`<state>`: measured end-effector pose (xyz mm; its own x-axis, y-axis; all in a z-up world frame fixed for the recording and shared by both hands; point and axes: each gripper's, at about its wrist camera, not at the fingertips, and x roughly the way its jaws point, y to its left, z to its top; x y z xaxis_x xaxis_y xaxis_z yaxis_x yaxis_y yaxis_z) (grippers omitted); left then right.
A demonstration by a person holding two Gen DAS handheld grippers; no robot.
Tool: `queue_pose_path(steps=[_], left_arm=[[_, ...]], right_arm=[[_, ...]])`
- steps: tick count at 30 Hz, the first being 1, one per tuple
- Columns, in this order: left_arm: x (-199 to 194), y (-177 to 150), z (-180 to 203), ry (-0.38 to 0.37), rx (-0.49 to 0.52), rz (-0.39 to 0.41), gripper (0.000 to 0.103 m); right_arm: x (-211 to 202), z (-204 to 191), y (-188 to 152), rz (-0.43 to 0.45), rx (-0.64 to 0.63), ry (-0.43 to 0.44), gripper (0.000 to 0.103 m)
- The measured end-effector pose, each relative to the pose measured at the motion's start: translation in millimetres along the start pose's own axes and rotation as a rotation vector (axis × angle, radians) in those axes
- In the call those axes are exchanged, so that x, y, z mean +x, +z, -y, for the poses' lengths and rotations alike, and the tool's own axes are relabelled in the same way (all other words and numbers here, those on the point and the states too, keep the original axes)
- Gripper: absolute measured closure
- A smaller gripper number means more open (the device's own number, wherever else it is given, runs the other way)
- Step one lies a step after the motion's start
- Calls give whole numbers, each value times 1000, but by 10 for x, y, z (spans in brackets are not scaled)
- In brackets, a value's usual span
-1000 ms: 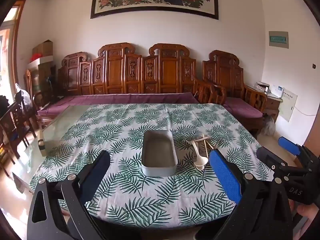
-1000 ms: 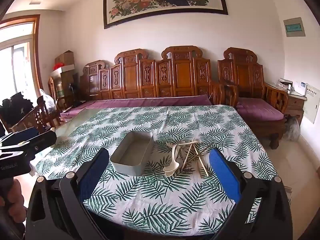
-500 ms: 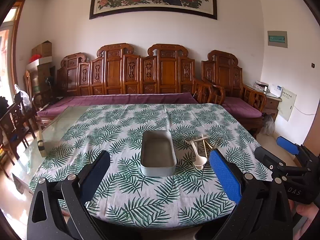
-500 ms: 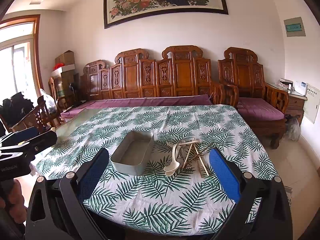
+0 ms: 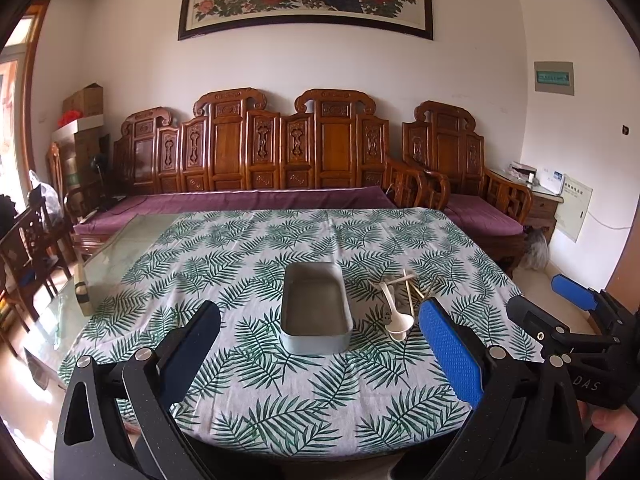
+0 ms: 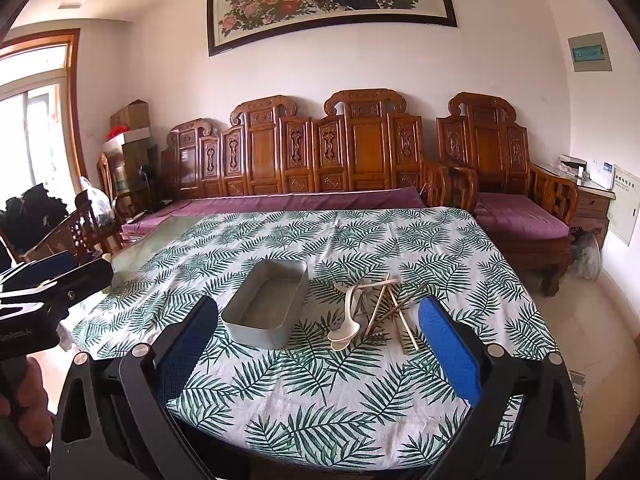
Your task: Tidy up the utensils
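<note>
A grey metal tin (image 5: 316,310) (image 6: 266,306) stands empty in the middle of the leaf-print tablecloth. To its right lies a loose pile of utensils: white spoons (image 5: 398,316) (image 6: 347,320) and wooden chopsticks (image 5: 410,286) (image 6: 394,308), crossed over one another. My left gripper (image 5: 320,344) hangs open before the table's near edge, facing the tin. My right gripper (image 6: 318,338) is open too, held in front of the tin and the pile. Neither holds anything. Each gripper shows at the edge of the other's view.
The table (image 5: 248,392) (image 6: 320,408) has bare glass (image 5: 116,256) at its far left. A carved wooden sofa (image 5: 280,164) with purple cushions runs behind it. Wooden chairs (image 5: 28,248) stand at the left, an armchair (image 6: 516,200) at the right.
Both views have shifted only slightly; the tin and utensils lie as before and both grippers stay open.
</note>
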<state>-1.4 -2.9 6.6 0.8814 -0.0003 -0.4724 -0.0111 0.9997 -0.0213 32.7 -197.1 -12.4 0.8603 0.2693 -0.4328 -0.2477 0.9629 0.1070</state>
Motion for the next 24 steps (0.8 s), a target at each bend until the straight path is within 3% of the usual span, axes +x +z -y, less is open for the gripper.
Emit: queue_pose_path(steps=[24], left_arm=[[6,9,11,-3,5,4,6]], right_arm=[[30,1,-17,-1,1,0,3]])
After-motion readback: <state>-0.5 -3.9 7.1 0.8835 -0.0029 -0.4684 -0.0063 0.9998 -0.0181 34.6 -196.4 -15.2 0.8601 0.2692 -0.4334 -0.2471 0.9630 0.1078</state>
